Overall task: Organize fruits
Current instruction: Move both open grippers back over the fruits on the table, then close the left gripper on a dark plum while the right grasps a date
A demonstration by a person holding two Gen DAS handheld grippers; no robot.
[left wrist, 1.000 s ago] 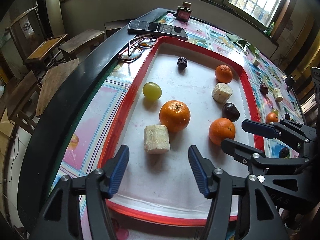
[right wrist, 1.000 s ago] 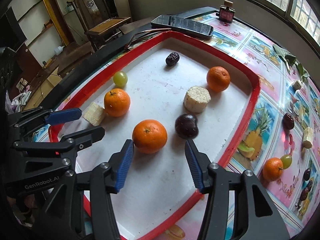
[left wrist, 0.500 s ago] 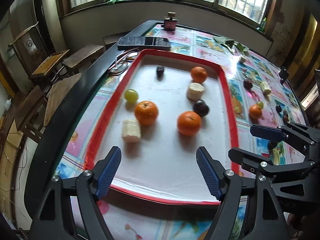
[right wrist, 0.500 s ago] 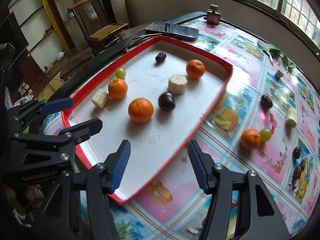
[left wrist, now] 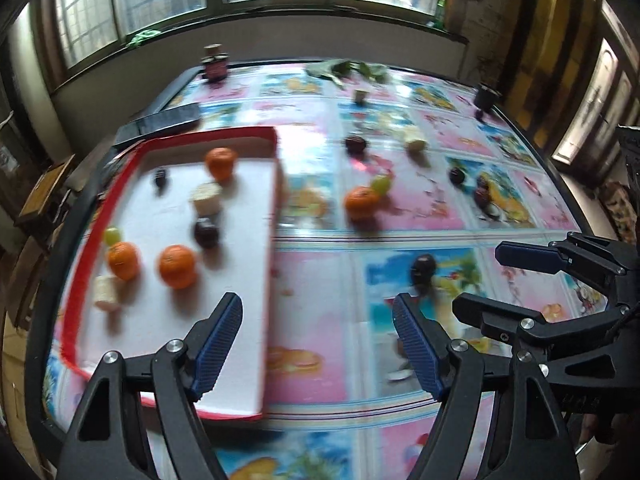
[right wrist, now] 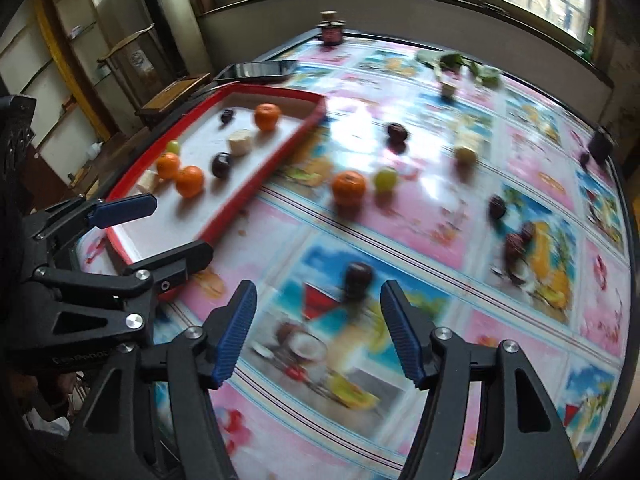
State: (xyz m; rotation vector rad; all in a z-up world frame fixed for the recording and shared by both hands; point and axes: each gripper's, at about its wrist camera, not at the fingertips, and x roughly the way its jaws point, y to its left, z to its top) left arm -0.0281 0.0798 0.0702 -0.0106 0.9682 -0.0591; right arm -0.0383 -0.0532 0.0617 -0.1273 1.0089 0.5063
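Note:
A white tray with a red rim [left wrist: 208, 135] [right wrist: 256, 182] lies at the table's left and holds three oranges, banana chunks, a green grape and dark fruits. Out on the patterned tablecloth sit an orange [left wrist: 362, 202] [right wrist: 349, 188], a green grape [left wrist: 382, 183] [right wrist: 385, 178] touching it, and a dark plum [left wrist: 424, 268] [right wrist: 359, 276]. My left gripper [left wrist: 316, 308] [right wrist: 160, 232] hangs open over the tray's right edge, empty. My right gripper [right wrist: 318, 296] [left wrist: 500, 280] hovers just short of the dark plum, its jaws opening with nothing between them.
A black phone [left wrist: 160, 122] [right wrist: 256, 70] lies behind the tray and a small dark bottle [left wrist: 216, 66] [right wrist: 331, 30] stands at the far edge. Green leaves [left wrist: 344, 68], banana pieces [left wrist: 414, 138], dark dates [left wrist: 456, 176] and a black cup [left wrist: 486, 96] are scattered over the cloth.
Both grippers have drawn back from over the tray and swung right over the tablecloth. Both pairs of jaws stand wider than before. The fruits in the tray have not moved.

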